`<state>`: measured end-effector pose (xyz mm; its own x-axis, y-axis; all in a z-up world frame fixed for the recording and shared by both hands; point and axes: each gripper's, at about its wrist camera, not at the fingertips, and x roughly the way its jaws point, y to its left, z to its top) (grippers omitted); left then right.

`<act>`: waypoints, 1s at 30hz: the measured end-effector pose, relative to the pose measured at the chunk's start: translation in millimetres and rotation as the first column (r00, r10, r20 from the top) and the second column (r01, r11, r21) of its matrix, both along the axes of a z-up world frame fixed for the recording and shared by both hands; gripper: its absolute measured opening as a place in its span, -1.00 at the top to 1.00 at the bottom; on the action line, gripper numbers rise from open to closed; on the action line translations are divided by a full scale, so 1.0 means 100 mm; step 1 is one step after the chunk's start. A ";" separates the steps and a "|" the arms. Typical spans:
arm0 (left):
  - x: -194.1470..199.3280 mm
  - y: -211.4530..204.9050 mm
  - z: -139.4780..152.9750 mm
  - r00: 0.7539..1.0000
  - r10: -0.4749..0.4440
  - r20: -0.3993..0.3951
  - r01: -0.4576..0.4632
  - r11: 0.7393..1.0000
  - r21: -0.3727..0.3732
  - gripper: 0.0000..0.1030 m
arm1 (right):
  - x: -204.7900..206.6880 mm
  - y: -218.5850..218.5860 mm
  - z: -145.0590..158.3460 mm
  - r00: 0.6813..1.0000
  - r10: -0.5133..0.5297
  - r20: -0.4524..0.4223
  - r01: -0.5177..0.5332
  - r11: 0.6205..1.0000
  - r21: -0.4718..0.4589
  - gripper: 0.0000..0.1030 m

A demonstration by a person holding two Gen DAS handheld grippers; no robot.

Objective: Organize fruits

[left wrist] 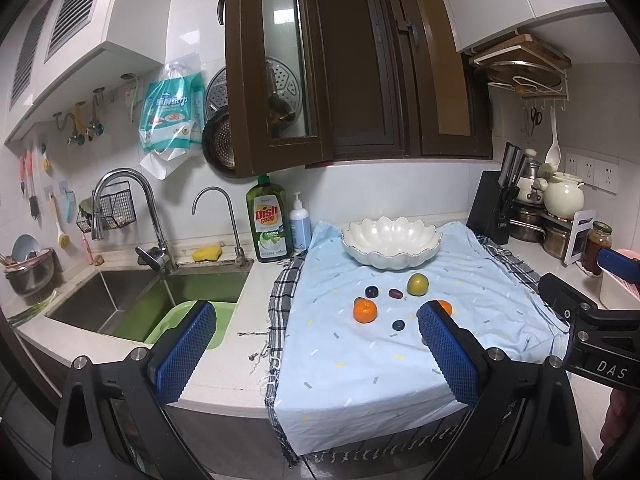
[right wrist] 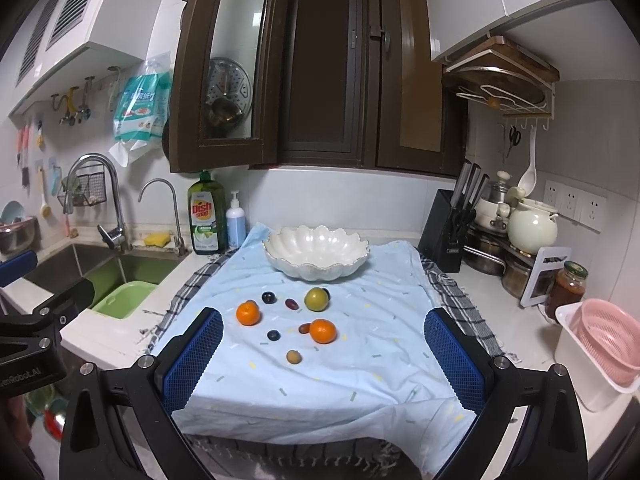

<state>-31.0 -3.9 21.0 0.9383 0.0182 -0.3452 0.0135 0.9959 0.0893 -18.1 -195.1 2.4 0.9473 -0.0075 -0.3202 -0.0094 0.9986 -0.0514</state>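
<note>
The left gripper (left wrist: 316,344) and the right gripper (right wrist: 324,354) both hover over the front edge of the bench (right wrist: 516,332), each with its jaws spread wide and holding nothing. A light blue cloth (right wrist: 320,392) covers the middle of the bench, and a white scalloped bowl (right wrist: 316,258) stands empty on it toward the back edge. In front of the bowl, loose on the cloth, lie two oranges (right wrist: 247,313) (right wrist: 323,331), a green fruit (right wrist: 317,299), several small dark fruits (right wrist: 269,297) and a small tan fruit (right wrist: 293,357), all apart from the bowl.
</note>
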 end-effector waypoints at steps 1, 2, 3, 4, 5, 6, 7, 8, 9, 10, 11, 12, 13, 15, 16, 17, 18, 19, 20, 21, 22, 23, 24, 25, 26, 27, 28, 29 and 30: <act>0.00 0.00 0.00 1.000 0.000 0.000 0.000 1.000 0.001 -1.00 | 0.00 0.00 0.00 1.000 0.001 0.000 -0.001 1.000 0.000 -0.99; 0.00 0.00 0.00 1.000 -0.001 -0.001 0.001 1.000 0.001 -1.00 | 0.00 0.00 0.00 1.000 0.001 0.000 -0.001 1.000 0.000 -0.99; 0.00 0.00 0.00 1.000 -0.002 -0.002 0.002 1.000 -0.001 -1.00 | 0.00 0.01 0.00 1.000 0.001 -0.001 -0.001 1.000 -0.001 -0.99; 0.00 0.00 0.00 1.000 -0.004 -0.003 0.004 1.000 -0.003 -1.00 | 0.00 0.01 -0.01 1.000 0.003 -0.001 -0.003 1.000 -0.001 -0.99; 0.01 0.00 -0.01 1.000 -0.004 -0.004 0.004 1.000 -0.003 -1.00 | 0.00 0.02 -0.01 1.000 0.005 -0.001 -0.005 1.000 -0.002 -0.99; 0.01 0.01 -0.01 1.000 -0.006 -0.005 0.006 1.000 -0.003 -1.00 | 0.00 0.02 0.00 1.000 0.006 -0.001 -0.006 1.000 -0.004 -0.99; 0.02 0.01 -0.02 1.000 -0.008 -0.008 0.007 1.000 -0.002 -1.00 | 0.01 0.03 -0.01 1.000 0.008 -0.004 -0.008 1.000 -0.004 -0.99; 0.02 0.00 -0.02 1.000 -0.007 -0.011 0.007 1.000 0.000 -1.00 | 0.02 0.04 -0.01 1.000 0.010 -0.006 -0.010 1.000 -0.004 -0.99; 0.04 0.03 -0.04 1.000 -0.010 -0.015 0.010 1.000 -0.001 -1.00 | 0.04 0.05 -0.02 1.000 0.010 -0.009 -0.010 1.000 -0.004 -0.99; 0.05 0.04 -0.05 1.000 -0.010 -0.018 0.010 1.000 -0.001 -1.00 | 0.05 0.06 -0.03 1.000 0.011 -0.015 -0.011 1.000 -0.003 -0.99; 0.07 0.03 -0.06 1.000 -0.007 -0.022 0.007 1.000 -0.001 -1.00 | 0.07 0.06 -0.04 1.000 0.010 -0.018 -0.010 1.000 -0.004 -0.99; 0.10 0.04 -0.08 1.000 -0.005 -0.027 0.005 1.000 -0.003 -1.00 | 0.09 0.08 -0.05 1.000 0.009 -0.021 -0.009 1.000 -0.005 -0.99; 0.12 0.05 -0.10 0.999 -0.005 -0.035 0.005 1.000 -0.005 -1.00 | 0.11 0.09 -0.07 1.000 0.008 -0.028 -0.008 1.000 -0.006 -0.99; 0.20 0.06 -0.14 0.998 -0.018 -0.054 0.017 1.000 -0.013 -1.00 | 0.16 0.10 -0.12 0.999 0.007 -0.042 -0.007 1.000 -0.009 -0.99; 0.24 0.05 -0.16 0.998 -0.020 -0.062 0.020 1.000 -0.014 -1.00 | 0.19 0.10 -0.15 0.999 0.008 -0.048 -0.008 1.000 -0.013 -0.99; 0.29 0.04 -0.18 0.997 -0.021 -0.072 0.020 1.000 -0.016 -1.00 | 0.22 0.10 -0.18 0.998 0.014 -0.055 -0.014 1.000 -0.014 -0.99; 0.34 0.04 -0.21 0.996 -0.025 -0.081 0.024 1.000 -0.018 -1.00 | 0.25 0.11 -0.19 0.998 0.017 -0.058 -0.018 1.000 -0.015 -0.99; 0.39 0.03 -0.25 0.996 -0.027 -0.090 0.025 1.000 -0.019 -1.00 | 0.31 0.11 -0.23 0.997 0.022 -0.068 -0.023 1.000 -0.017 -0.99; 0.46 0.02 -0.28 0.995 -0.023 -0.097 0.022 1.000 -0.019 -1.00 | 0.36 0.10 -0.26 0.997 0.030 -0.074 -0.032 0.999 -0.017 -0.99; 0.51 0.03 -0.30 0.995 -0.020 -0.100 0.019 1.000 -0.020 -1.00 | 0.42 0.10 -0.29 0.996 0.032 -0.077 -0.033 0.999 -0.019 -0.99; 0.57 0.02 -0.33 0.995 -0.017 -0.103 0.015 1.000 -0.021 -1.00 | 0.48 0.09 -0.32 0.996 0.033 -0.083 -0.035 0.999 -0.019 -0.99; 0.63 0.02 -0.35 0.994 -0.017 -0.109 0.014 1.000 -0.021 -0.99 | 0.56 0.08 -0.35 0.995 0.042 -0.092 -0.044 0.999 -0.018 -0.98; 0.71 0.00 -0.37 0.993 -0.019 -0.117 0.016 1.000 -0.022 -0.97 | 0.62 0.08 -0.37 0.994 0.047 -0.097 -0.048 0.999 -0.016 -0.98; 0.78 -0.01 -0.39 0.992 -0.028 -0.126 0.025 0.999 -0.024 -0.93 | 0.72 0.07 -0.40 0.992 0.055 -0.112 -0.057 0.998 -0.011 -0.98; 0.88 -0.03 -0.41 0.990 -0.039 -0.136 0.036 0.999 -0.024 -0.91 | 0.80 0.06 -0.42 0.990 0.066 -0.123 -0.067 0.998 -0.004 -0.98; 0.94 -0.05 -0.43 0.989 -0.045 -0.140 0.042 0.999 -0.022 -0.91 | 0.87 0.04 -0.45 0.989 0.069 -0.128 -0.070 0.998 0.000 -0.97; 1.01 -0.08 -0.46 0.989 -0.049 -0.142 0.047 0.999 -0.016 -0.89 | 0.92 0.04 -0.47 0.989 0.073 -0.131 -0.073 0.997 0.001 -0.97; 1.07 -0.11 -0.49 0.988 -0.052 -0.143 0.051 0.999 -0.007 -0.88 | 1.01 0.03 -0.51 0.987 0.085 -0.139 -0.086 0.996 -0.003 -0.94; 1.12 -0.13 -0.52 0.988 -0.054 -0.142 0.054 0.999 0.001 -0.87 | 1.05 0.03 -0.53 0.986 0.086 -0.141 -0.088 0.996 -0.007 -0.91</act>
<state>81.0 -16.9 -30.6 0.8795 -0.0292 -0.4749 0.0801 0.9930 0.0873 86.9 -191.6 -50.3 0.8903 0.0676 -0.4504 -0.1041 0.9929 -0.0568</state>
